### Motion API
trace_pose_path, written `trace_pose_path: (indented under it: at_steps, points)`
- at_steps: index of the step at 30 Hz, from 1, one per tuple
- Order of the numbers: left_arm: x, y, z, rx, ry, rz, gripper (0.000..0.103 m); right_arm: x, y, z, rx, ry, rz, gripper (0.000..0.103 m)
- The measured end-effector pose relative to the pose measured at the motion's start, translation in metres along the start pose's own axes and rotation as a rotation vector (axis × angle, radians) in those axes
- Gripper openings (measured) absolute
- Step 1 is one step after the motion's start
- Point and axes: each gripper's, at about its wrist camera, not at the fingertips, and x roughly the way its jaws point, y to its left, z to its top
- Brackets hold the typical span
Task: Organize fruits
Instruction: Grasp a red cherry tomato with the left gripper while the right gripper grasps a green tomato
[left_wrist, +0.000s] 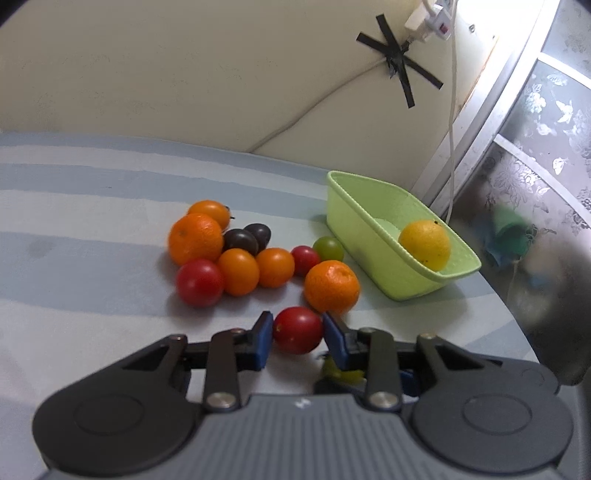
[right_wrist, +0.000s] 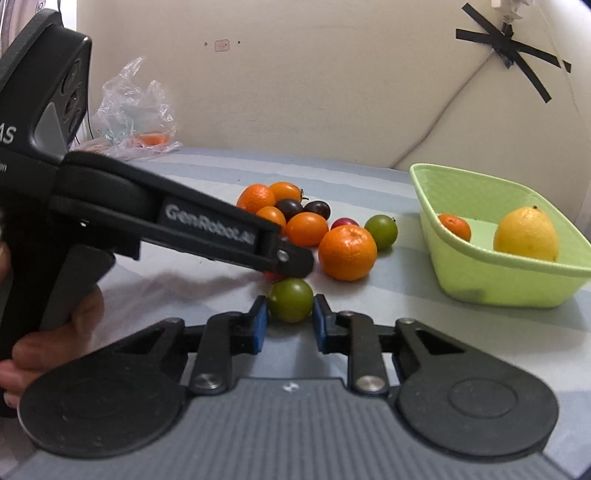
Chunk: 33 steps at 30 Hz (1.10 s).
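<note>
My left gripper (left_wrist: 297, 325) is shut on a red tomato (left_wrist: 297, 329) resting on the striped cloth. My right gripper (right_wrist: 289, 308) is shut on a green tomato (right_wrist: 290, 300) just beside it. From the right wrist view, the left gripper (right_wrist: 295, 264) reaches in from the left, held by a hand. A large mandarin (left_wrist: 331, 286) (right_wrist: 347, 252) lies just beyond both. Further back sits a cluster of orange, red and dark fruits (left_wrist: 236, 254) and another green tomato (left_wrist: 328, 248). The light green basket (left_wrist: 369, 243) (right_wrist: 498, 284) at the right holds a lemon (left_wrist: 424, 243) (right_wrist: 526, 234) and a small orange (right_wrist: 455, 226).
A crumpled plastic bag (right_wrist: 136, 114) lies at the back left against the cream wall. A black tape cross (left_wrist: 399, 59), a power strip (left_wrist: 432, 18) and a hanging cable are on the wall above the basket. The table's edge runs just right of the basket.
</note>
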Motion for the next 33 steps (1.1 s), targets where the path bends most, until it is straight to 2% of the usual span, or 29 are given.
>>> trace_pose_path:
  at_steps: [4,11,13,14,15,16,18,19,21,33]
  points:
    - [-0.035,-0.002,-0.017,0.036,-0.031,0.004,0.03,-0.018,0.001,-0.011,0.04,-0.006,0.008,0.028]
    - [-0.076,-0.014,-0.065,0.137,-0.046,0.018,0.031,-0.054,0.003,-0.036,0.08,-0.059,-0.052,0.029]
    - [-0.076,-0.016,-0.076,0.148,-0.052,0.032,0.034,-0.054,0.005,-0.041,0.068,-0.057,-0.074,0.03]
    - [-0.076,-0.016,-0.081,0.16,-0.064,0.042,0.04,-0.051,0.005,-0.045,0.061,-0.056,-0.077,0.031]
    - [-0.073,-0.016,-0.087,0.171,-0.077,0.062,0.042,-0.051,0.005,-0.045,0.064,-0.066,-0.07,0.032]
    - [-0.075,-0.016,-0.089,0.174,-0.09,0.061,0.042,-0.051,0.004,-0.044,0.069,-0.071,-0.054,0.034]
    - [-0.08,-0.017,-0.089,0.184,-0.123,0.083,0.052,-0.049,0.003,-0.044,0.077,-0.066,-0.047,0.036]
    - [-0.082,-0.017,-0.09,0.183,-0.125,0.108,0.053,-0.049,0.003,-0.043,0.08,-0.066,-0.04,0.041]
    - [-0.083,-0.015,-0.09,0.171,-0.125,0.108,0.053,-0.053,0.003,-0.045,0.078,-0.069,-0.025,0.044]
    - [-0.083,-0.025,-0.097,0.261,-0.121,0.121,0.055,-0.053,0.004,-0.046,0.065,-0.071,-0.017,0.047]
